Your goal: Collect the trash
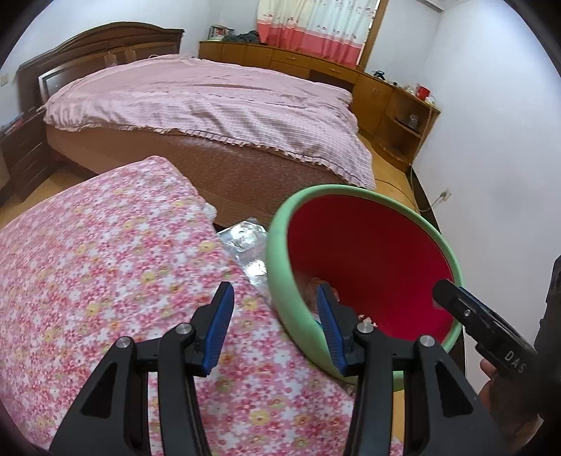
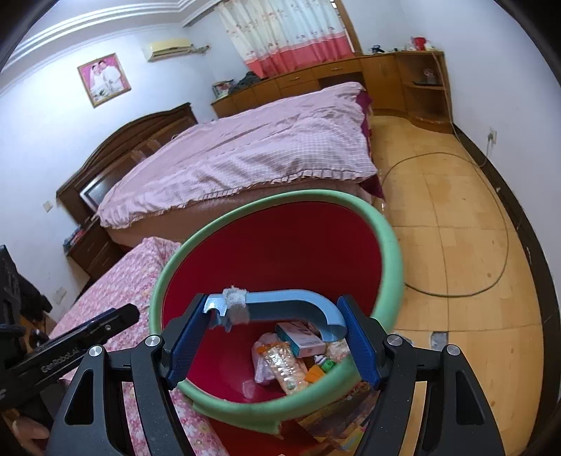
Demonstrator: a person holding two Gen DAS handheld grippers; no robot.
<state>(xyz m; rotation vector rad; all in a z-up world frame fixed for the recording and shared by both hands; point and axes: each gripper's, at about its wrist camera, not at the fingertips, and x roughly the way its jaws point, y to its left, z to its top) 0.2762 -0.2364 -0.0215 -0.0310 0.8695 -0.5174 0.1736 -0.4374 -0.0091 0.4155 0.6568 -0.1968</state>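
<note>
Right wrist view: fingers [image 2: 271,342] clamp blue hook [image 2: 298,308]; bin [image 2: 389,259] hides trash [image 2: 291,357].

Background: 1 bed [image 1: 210,101] under pink checked cover, dark wooden headboard [image 2: 140,140], floral cloth [image 1: 105,280], curtain [image 2: 287,31], framed photo [image 2: 104,79], green cable [image 2: 491,252] on wooden floor [image 2: 455,210].

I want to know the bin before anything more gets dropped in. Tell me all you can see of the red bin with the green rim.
The red bin is round, smooth like plastic inside, its rim wrapped in pale green foam padding that is torn at the near edge. It stands open-topped beside the flowered cloth surface, near the bed. Packets and wrappers lie at the bottom. The right gripper holds a blue curved piece above its opening; the left gripper straddles its near rim, jaws apart.
</note>
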